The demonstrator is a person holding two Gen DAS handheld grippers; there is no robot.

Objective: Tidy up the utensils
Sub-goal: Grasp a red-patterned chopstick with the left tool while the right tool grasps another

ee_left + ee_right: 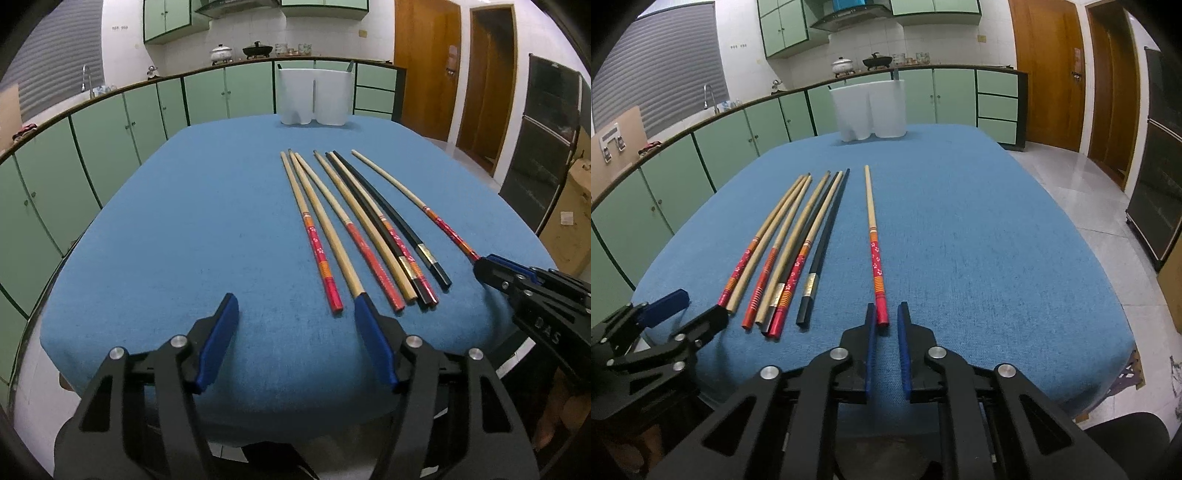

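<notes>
Lining up the right tool (886, 321), slightly spread, around the lone chopstick (874, 243) end; next, pinch and carry to the holder (871, 110) ahead. Left tool (295, 314) idles wide.

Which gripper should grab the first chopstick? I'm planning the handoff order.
Probably the right gripper: the lone red-handled chopstick ends between its open fingers. The left gripper is wide open, off the bundle's side.

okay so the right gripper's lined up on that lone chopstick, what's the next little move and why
Probably ease the right gripper forward a touch and close. Its fingers are parted on either side of the lone chopstick's red end, not yet pinching it, and it lies apart from the bundle.
</notes>
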